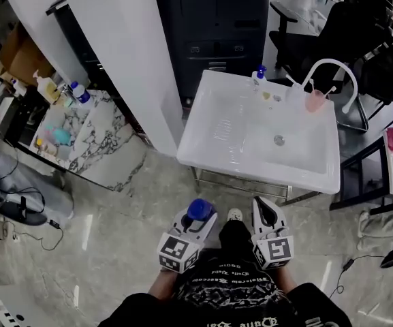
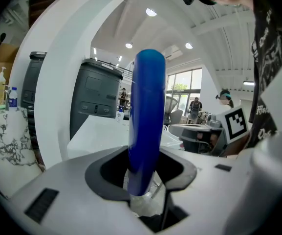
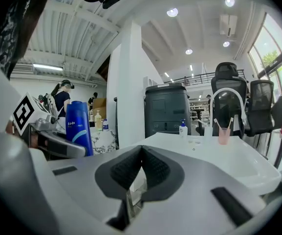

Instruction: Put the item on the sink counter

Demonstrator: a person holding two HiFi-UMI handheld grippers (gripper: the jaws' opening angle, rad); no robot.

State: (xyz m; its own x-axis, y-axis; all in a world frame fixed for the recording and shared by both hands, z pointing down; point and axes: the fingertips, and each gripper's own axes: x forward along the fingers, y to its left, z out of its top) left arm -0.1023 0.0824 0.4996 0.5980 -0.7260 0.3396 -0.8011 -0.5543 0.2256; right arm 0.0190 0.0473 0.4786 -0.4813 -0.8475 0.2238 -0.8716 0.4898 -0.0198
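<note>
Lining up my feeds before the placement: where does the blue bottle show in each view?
Head view: blue bottle bottom centre, in the left gripper.
Left gripper view: blue bottle at centre, upright between the jaws.
Right gripper view: blue bottle left of centre.
Shared landmark: dark grey cabinet behind the sink.

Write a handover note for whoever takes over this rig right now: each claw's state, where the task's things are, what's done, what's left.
Left claw: shut on the blue bottle, held upright.
Right claw: shut, empty.
White sink: ahead of both claws, not yet reached.
Done: bottle is in the grip.
Left: carry it over, stand it on the sink counter, open the claw.
</note>
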